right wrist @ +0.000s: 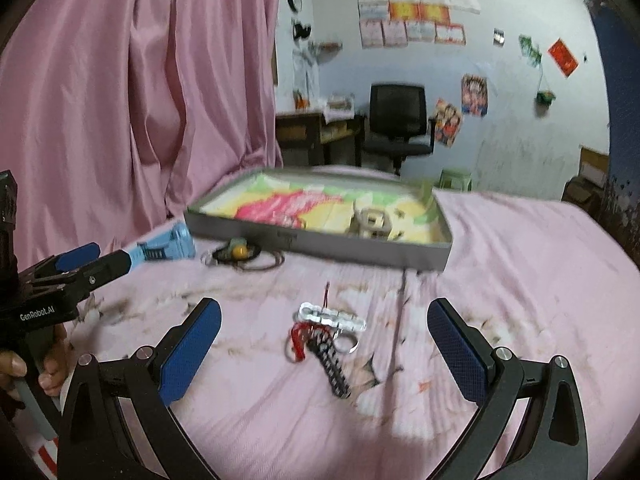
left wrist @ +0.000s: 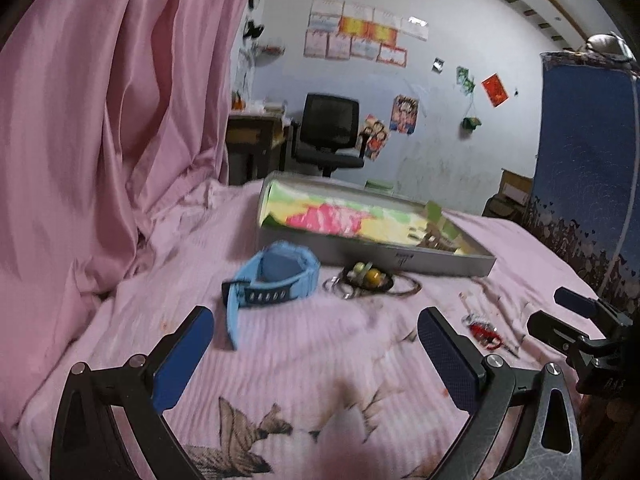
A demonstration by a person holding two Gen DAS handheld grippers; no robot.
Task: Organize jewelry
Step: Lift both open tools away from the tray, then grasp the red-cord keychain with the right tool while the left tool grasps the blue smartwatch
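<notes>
1. Two tongs, both spread wide and gripping nothing: my left tongs (left wrist: 316, 344) hang over the bed (left wrist: 304, 364), and my right tongs (right wrist: 324, 340) do the same.
2. Ahead of the left tongs sits the blue watch (left wrist: 272, 276), with a bead tangle (left wrist: 370, 280) just to its right; the tray (left wrist: 376, 254) lies beyond both, and something pale already rests inside it.
3. Between the right pads lies the clip bundle (right wrist: 328, 332): white clip, red thread, a checked strap and rings, all tangled.
4. Risk: closing on the bundle may catch only the thread or a ring, so the rest dangles and drops short of the tray.
5. Risk: the soft sheet could get pinched along with it, dragging nearby pieces.
6. Risk: both views are blurred, so my aim is uncertain, and the tongs work near each other and could knock together.
</notes>
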